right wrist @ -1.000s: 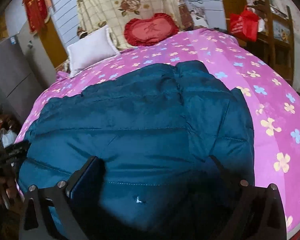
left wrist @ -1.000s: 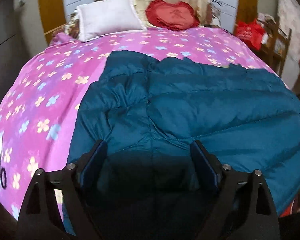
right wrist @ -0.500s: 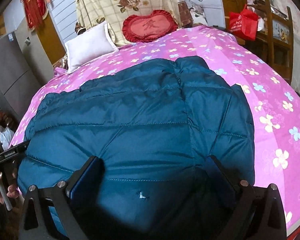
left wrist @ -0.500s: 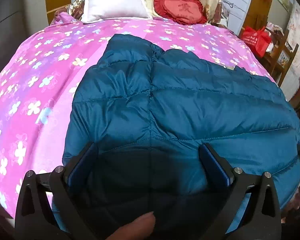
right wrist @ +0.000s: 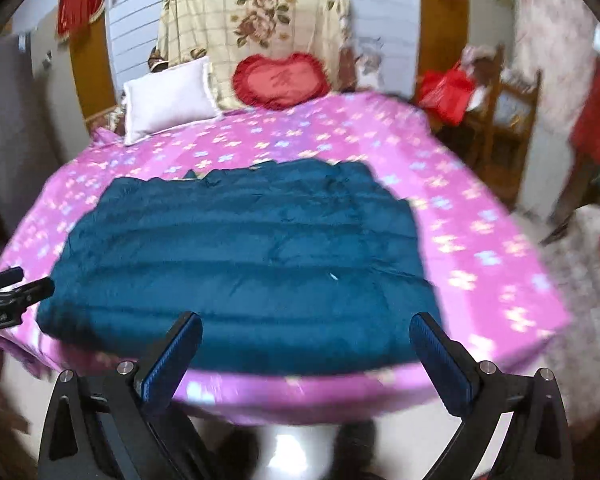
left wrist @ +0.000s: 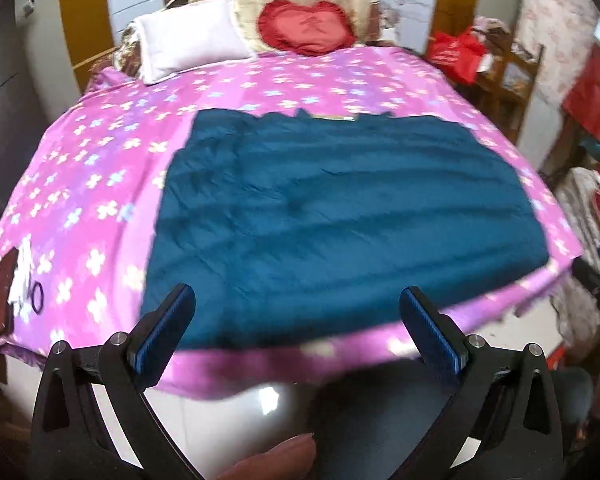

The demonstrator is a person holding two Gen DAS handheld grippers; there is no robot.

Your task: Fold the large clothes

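Note:
A teal quilted down jacket (left wrist: 340, 216) lies folded into a wide rectangle on the near half of the pink flowered bed (left wrist: 100, 168). Its front edge runs close to the bed's near edge. My left gripper (left wrist: 296, 312) hangs open above and in front of that edge, with nothing between its blue pads. In the right wrist view the same jacket (right wrist: 244, 256) lies flat, and my right gripper (right wrist: 306, 344) is open too, back from the bed with empty jaws. The left gripper's tip (right wrist: 16, 284) shows at the left edge of that view.
A white pillow (left wrist: 188, 40) and a red heart cushion (left wrist: 306, 26) rest at the headboard. A wooden chair with a red bag (left wrist: 460, 54) stands right of the bed. Small dark items (left wrist: 16, 284) lie on the bed's left corner. Shiny floor (left wrist: 268, 396) lies below.
Both grippers have pulled back and up from the jacket, off the bed's near edge. The jacket stays flat on the bed, and the whole bed and floor have come into view.

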